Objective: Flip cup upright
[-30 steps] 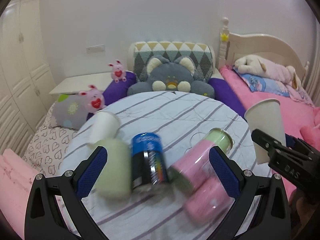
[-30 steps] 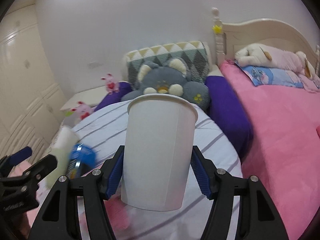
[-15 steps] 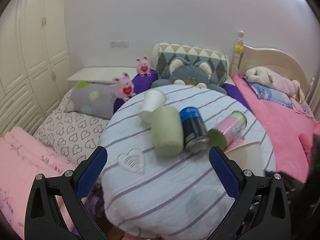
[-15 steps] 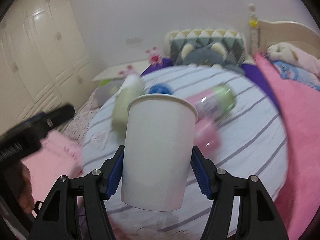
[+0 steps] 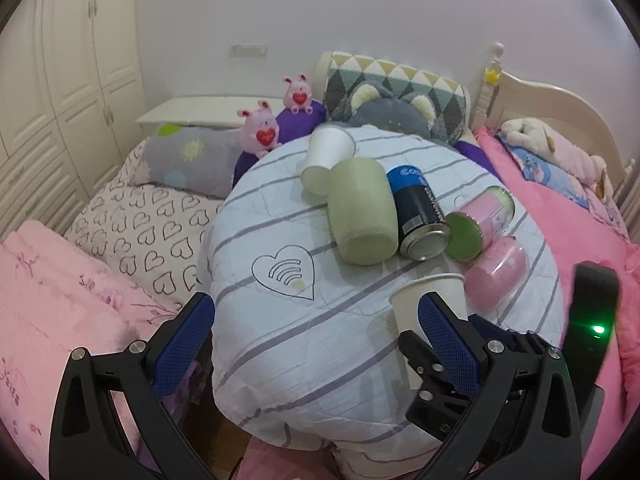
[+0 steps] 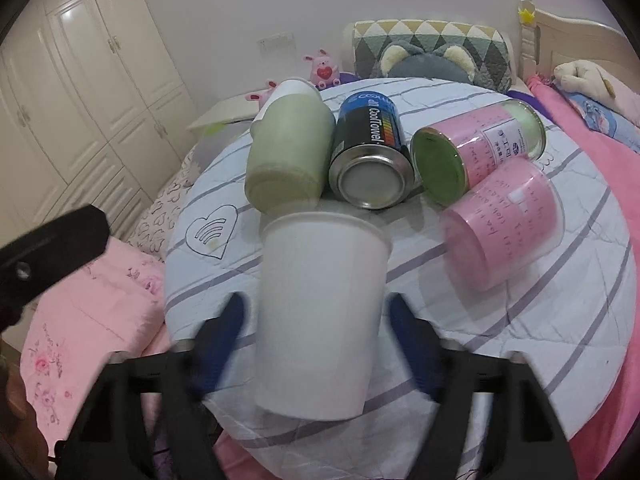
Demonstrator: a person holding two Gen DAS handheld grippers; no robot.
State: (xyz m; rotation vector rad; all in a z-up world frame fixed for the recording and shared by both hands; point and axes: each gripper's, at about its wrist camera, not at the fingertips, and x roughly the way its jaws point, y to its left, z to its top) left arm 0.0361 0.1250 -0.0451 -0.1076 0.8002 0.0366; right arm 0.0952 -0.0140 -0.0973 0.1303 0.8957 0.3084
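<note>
A white paper cup (image 6: 320, 312) stands upright, mouth up, near the front edge of the round striped table (image 6: 540, 320). My right gripper (image 6: 316, 328) is open, its blue pads blurred and apart from the cup's sides. In the left wrist view the same cup (image 5: 416, 300) stands at the table's front right, partly behind my left gripper's right finger. My left gripper (image 5: 316, 340) is open and empty, low in front of the table (image 5: 280, 340).
Lying on the table: a pale green cup (image 5: 362, 210), a blue-black can (image 5: 420, 214), a pink jar with green lid (image 5: 478, 222), a clear pink cup (image 5: 498, 276), a second white paper cup (image 5: 326, 156). Beds and pillows surround the table.
The right gripper carried the cup down to the table's front and has opened, letting it go. The left gripper has pulled back and away from the table.
</note>
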